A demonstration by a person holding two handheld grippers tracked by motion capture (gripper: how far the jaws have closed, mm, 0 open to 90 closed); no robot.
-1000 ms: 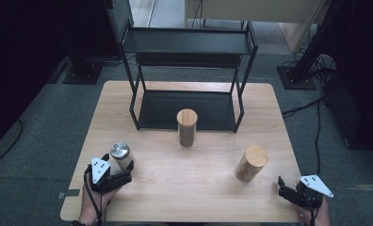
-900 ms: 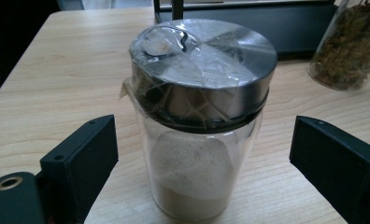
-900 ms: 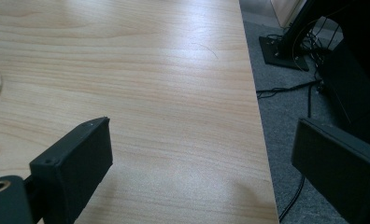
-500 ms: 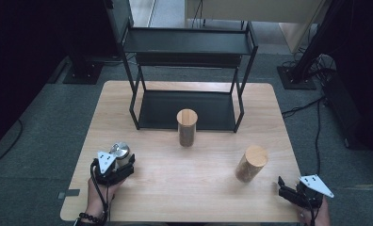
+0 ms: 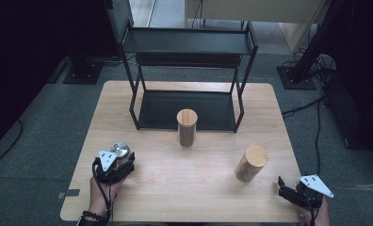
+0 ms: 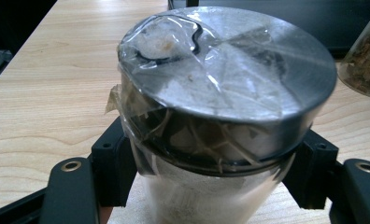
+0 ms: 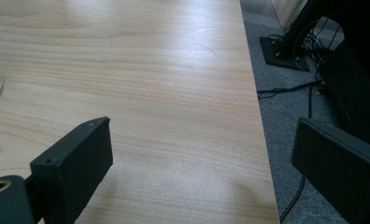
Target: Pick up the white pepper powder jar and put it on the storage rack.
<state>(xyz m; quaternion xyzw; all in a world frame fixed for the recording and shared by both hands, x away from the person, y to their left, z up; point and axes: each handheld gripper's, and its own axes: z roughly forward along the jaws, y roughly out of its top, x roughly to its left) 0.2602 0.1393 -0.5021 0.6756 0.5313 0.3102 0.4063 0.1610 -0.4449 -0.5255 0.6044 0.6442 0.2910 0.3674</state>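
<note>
**A:** Count what you have on the light wooden table (image 5: 184, 183) for me.

**B:** You have three upright jars. One is the clear glass jar with a flat silver metal lid wrapped in crinkled film (image 5: 120, 151), standing near the table's left edge, towards the near-left corner. The other two are cork-topped jars: one clear jar with a round cork lid and brown contents (image 5: 187, 127) at the middle of the table, just in front of the black metal two-tier rack (image 5: 189, 44) that stands along the far edge, and one tilted-looking cork-lidded jar (image 5: 250, 163) towards the right edge. One rack, two grippers.

**A:** And the silver-lidded jar against your tools?

**B:** Your left gripper (image 5: 115, 165) has it. In the left gripper view the jar (image 6: 220, 116) sits between the two black jaws, which have just been closing and now press on its glass body below the lid from both sides. The jar stands upright on the table.

**A:** The other hand?

**B:** Your right gripper (image 5: 288, 190) rests at the near-right corner, jaws spread wide with nothing between them, well apart from every jar. In the right gripper view it (image 7: 202, 158) looks along the table's right edge.
</note>
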